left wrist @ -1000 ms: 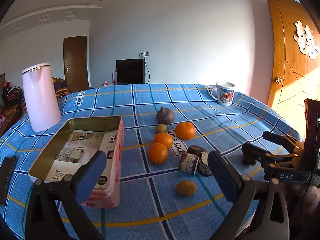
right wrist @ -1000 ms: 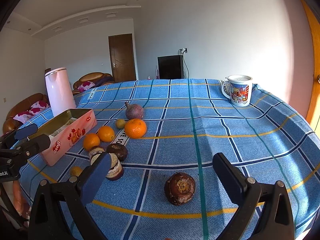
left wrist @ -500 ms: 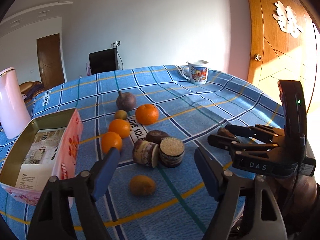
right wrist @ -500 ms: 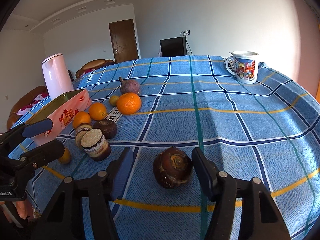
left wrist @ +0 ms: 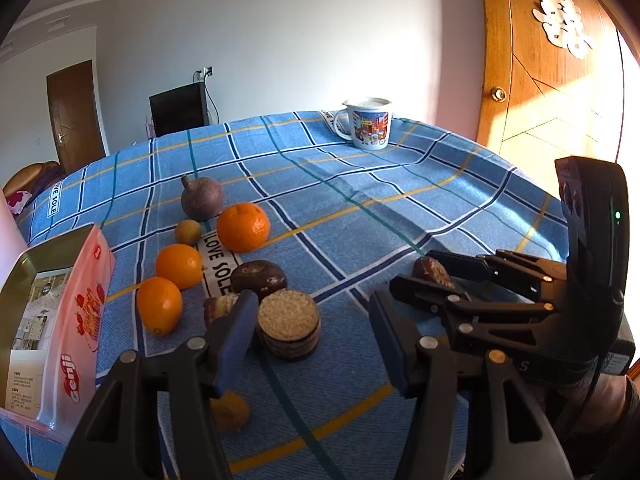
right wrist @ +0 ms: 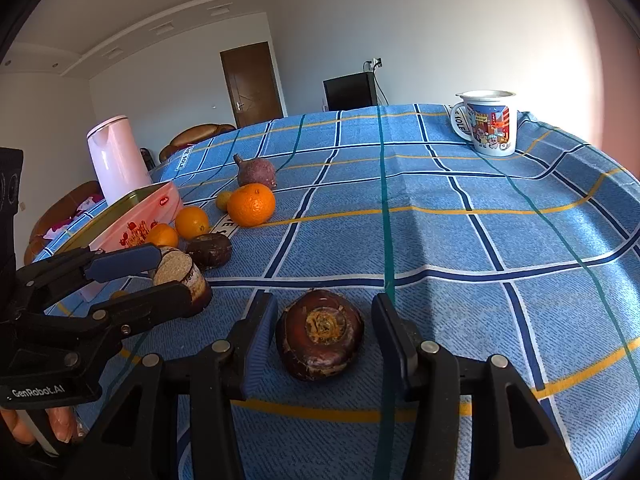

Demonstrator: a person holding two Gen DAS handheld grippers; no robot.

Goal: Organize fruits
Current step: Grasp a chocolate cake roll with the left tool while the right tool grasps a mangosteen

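home living room — sofa (right wrist: 188,136) | television (right wrist: 350,90) | wooden door (left wrist: 560,80)

fruits (left wrist: 243,226) crowd tin's (left wrist: 86,304) side

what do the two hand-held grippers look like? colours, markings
Both are black plastic with silver pivot screws and blue finger pads. The left hand-held gripper carries white "GenRobot.AI" lettering. The right hand-held gripper has a tall black module with a green LED and a thin black cable.
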